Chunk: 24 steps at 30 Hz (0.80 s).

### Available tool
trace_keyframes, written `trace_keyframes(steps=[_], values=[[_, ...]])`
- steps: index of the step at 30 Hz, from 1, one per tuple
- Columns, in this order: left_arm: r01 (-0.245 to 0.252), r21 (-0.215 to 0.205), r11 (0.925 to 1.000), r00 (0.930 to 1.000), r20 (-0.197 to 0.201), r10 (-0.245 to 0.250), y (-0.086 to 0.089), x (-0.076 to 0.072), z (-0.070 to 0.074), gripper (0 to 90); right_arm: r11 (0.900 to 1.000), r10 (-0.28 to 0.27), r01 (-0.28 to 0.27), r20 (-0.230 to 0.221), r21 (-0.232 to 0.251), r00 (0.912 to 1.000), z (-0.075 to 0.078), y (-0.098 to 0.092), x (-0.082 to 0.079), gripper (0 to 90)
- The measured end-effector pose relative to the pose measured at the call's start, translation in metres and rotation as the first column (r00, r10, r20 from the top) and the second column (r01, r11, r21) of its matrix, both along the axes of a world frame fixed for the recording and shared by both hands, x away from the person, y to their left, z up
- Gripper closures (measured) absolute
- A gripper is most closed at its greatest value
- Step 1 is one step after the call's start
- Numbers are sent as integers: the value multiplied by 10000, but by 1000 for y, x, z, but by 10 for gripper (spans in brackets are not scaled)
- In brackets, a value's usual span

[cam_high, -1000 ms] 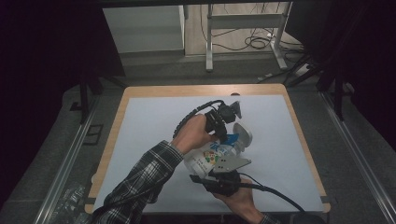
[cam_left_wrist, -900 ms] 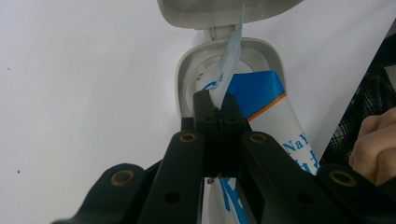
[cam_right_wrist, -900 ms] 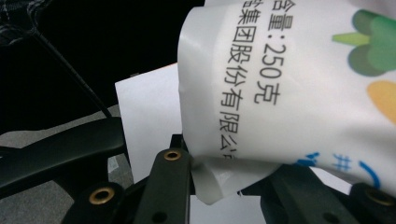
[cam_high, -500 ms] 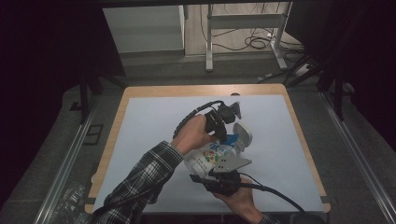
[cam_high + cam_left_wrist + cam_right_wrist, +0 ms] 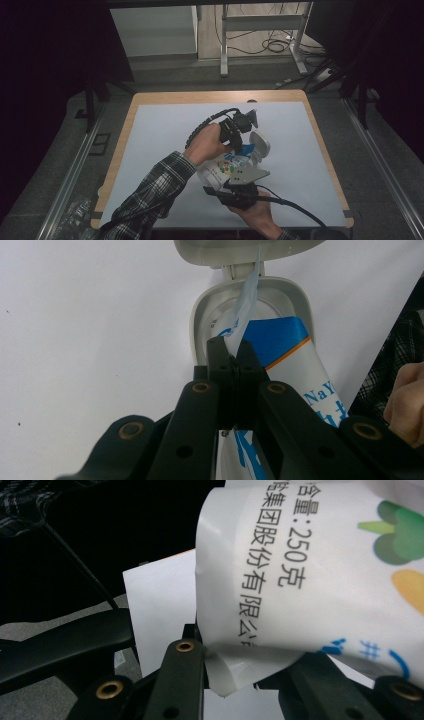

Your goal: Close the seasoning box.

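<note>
Wipes pack (image 5: 310, 575) labelled "250克", right gripper (image 5: 240, 652) clamping it, left gripper (image 5: 232, 357) pinching wipe (image 5: 247, 305).

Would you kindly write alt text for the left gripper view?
The left gripper, jaws shut, pinches a thin pale blue wipe drawn from the open grey flip lid of a white-and-blue printed wipes pack lying on a white table.

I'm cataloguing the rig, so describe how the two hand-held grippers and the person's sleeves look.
Both hand-held grippers are black. The left one trails a looping black cable; its jaws are flat black links with brass-coloured rivets. The right one carries a grey three-cornered plate and a black cable running off toward the table edge. The left sleeve is dark plaid with pale lines.
</note>
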<state>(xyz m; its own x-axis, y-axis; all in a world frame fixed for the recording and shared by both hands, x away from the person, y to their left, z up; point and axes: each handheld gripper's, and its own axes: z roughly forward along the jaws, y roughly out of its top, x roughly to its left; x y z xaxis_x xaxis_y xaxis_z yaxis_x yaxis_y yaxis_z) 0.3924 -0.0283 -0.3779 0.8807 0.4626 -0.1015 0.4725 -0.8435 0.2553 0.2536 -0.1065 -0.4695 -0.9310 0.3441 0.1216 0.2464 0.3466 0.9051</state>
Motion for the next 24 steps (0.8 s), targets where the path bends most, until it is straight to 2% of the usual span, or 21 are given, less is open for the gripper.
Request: trace_keyframes(steps=[24], values=[[3, 9, 10000, 10000, -44, -3, 0, 1, -1, 898, 10000, 1, -2, 51, 90, 10000, 1, 0, 0, 768]])
